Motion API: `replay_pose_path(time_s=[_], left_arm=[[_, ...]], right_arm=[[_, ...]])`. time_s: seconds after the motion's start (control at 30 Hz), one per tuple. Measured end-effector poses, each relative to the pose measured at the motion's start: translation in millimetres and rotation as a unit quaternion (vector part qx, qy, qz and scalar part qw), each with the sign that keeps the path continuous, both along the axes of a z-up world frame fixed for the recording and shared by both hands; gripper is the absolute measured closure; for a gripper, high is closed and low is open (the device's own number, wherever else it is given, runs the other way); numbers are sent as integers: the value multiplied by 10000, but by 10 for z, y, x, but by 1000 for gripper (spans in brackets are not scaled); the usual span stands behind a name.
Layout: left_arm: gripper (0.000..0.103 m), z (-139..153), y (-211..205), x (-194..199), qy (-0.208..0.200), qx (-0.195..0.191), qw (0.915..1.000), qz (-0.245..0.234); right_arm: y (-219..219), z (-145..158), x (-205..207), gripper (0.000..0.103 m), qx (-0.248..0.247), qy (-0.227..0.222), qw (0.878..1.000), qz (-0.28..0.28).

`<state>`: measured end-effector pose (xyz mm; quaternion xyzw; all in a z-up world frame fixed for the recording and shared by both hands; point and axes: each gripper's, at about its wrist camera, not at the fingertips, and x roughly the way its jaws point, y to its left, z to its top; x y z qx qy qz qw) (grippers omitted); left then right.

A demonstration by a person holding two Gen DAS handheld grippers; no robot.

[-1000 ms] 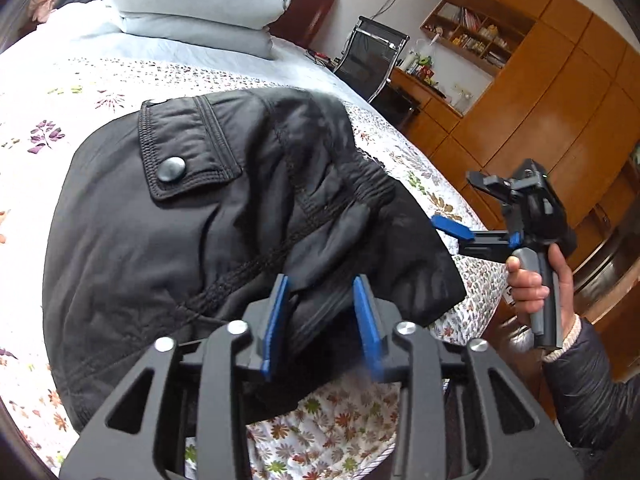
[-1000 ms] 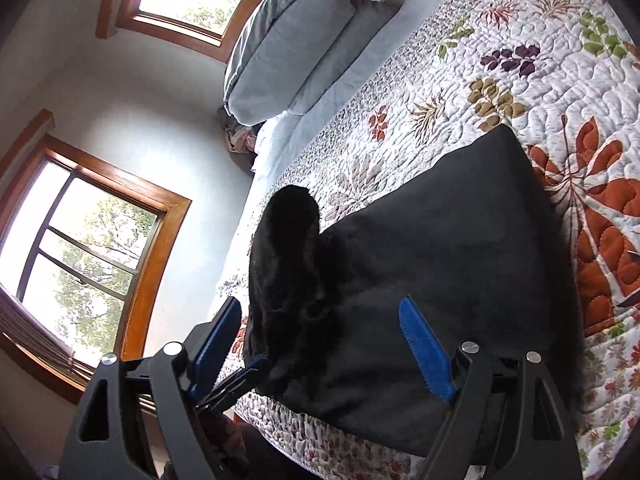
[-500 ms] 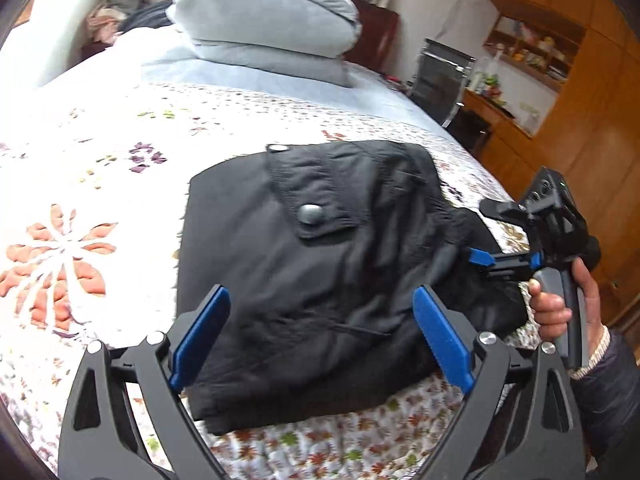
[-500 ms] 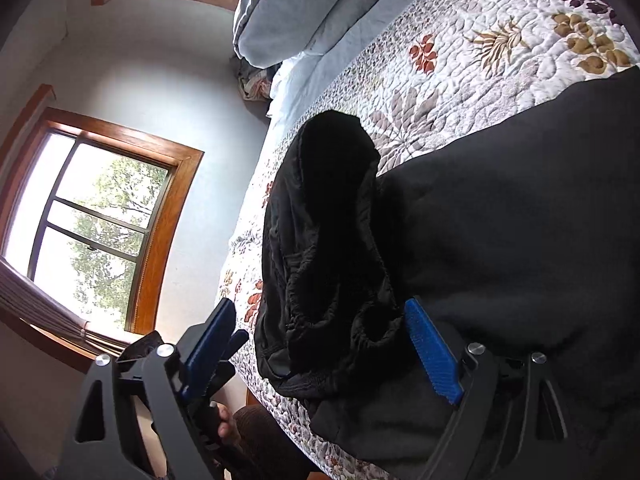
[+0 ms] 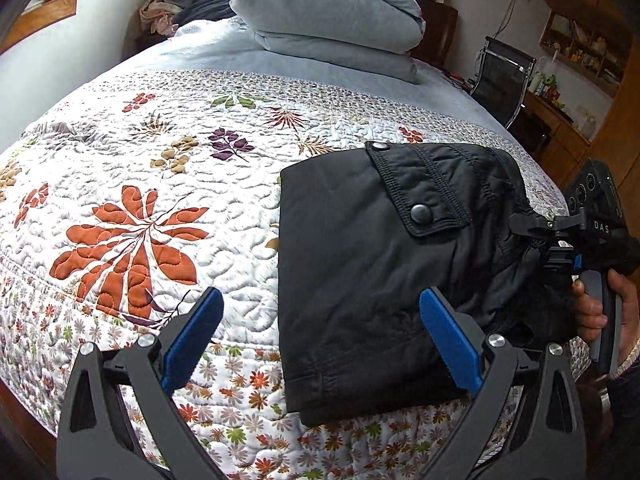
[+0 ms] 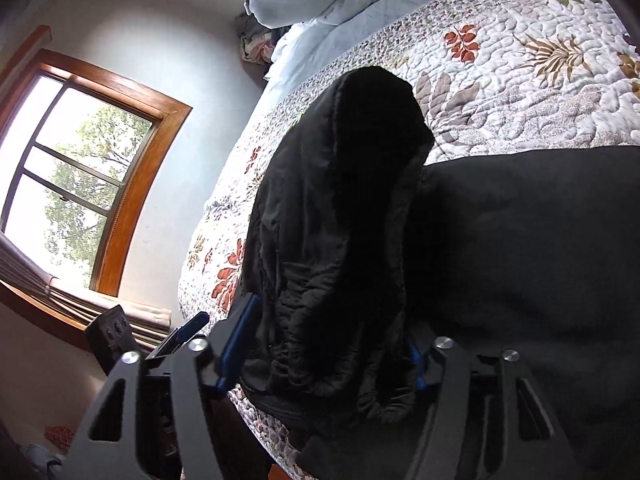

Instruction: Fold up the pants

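Black pants (image 5: 372,248) lie folded into a thick bundle on the floral quilt (image 5: 160,184) near the bed's front right edge, with a snap-flap pocket on top. My left gripper (image 5: 320,336) is open and empty, just in front of the bundle's left front corner. My right gripper (image 5: 536,240) is at the bundle's right side, shut on a bunched fold of the pants. In the right wrist view the pants (image 6: 340,220) rise as a dark ridge between the closed blue pads of my right gripper (image 6: 320,356).
A stack of grey-blue folded bedding (image 5: 328,16) lies at the head of the bed. A black chair (image 5: 504,76) and wooden cabinets (image 5: 580,60) stand to the right. A window (image 6: 72,184) is on the far wall. The bed edge runs along the front.
My left gripper let go of the pants, opened wide and pulled back to the left. My right gripper closed on the bunched fold at the right side.
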<state>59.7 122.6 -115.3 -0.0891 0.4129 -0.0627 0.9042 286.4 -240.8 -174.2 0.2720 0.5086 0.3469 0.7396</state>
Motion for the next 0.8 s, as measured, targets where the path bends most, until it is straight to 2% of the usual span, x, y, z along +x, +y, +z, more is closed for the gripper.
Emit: replay_pose_path(time_s=[0.07, 0.1, 0.27, 0.4, 0.6, 0.8], left_arm=[[5, 11, -19, 5, -24, -3, 10000, -6], [5, 14, -27, 4, -38, -5, 10000, -16], [4, 0, -69, -2, -52, 97, 9999, -24], [4, 21, -82, -7, -80, 139, 9999, -19], [4, 80, -127, -8, -142, 180, 9997, -25], [3, 103, -182, 7, -131, 226, 9996, -70]], right_arm=[[-35, -30, -8, 61, 60, -30, 10000, 26], [-45, -37, -21, 62, 63, -59, 10000, 38], [-10, 64, -37, 65, 84, -186, 9998, 76], [71, 268, -37, 68, 115, -382, 9990, 177], [107, 542, -42, 73, 372, -460, 9979, 281], [29, 690, -91, 74, 374, -551, 9973, 313]])
